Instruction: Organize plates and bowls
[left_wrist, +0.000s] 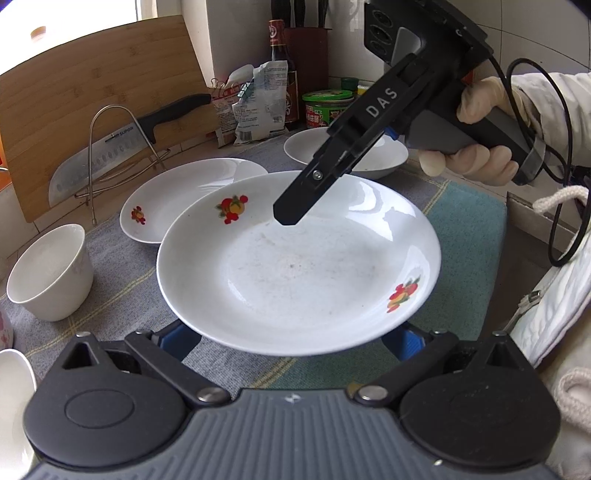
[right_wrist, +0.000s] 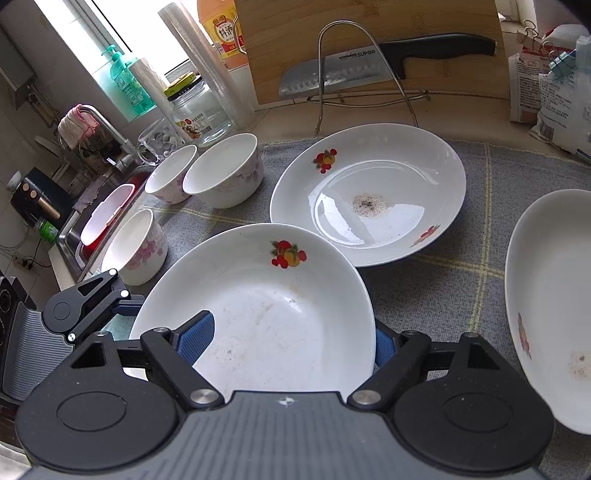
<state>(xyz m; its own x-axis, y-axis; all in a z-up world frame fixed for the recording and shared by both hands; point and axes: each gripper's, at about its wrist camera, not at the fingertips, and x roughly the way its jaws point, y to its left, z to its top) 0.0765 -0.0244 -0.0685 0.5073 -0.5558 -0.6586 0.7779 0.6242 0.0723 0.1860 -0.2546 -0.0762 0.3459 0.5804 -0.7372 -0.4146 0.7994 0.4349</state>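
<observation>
The near plate (left_wrist: 299, 266), just in front of the second plate (left_wrist: 177, 199) on the surface (left_wrist: 469, 236), is pinched at its rim by the right hand-held gripper (left_wrist: 286, 218); the left hand-held gripper (left_wrist: 291, 341), spread wide beneath, should be kept level while the plate is stacked.

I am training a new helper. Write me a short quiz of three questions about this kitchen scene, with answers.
1. True or false: the knife has a red handle.
2. In the right wrist view, how many floral bowls stand left of the plates?
3. The print on the plates shows: A fruit, B fish, C stripes.
Key: 1 false, it is black; 2 three; 3 A.
</observation>
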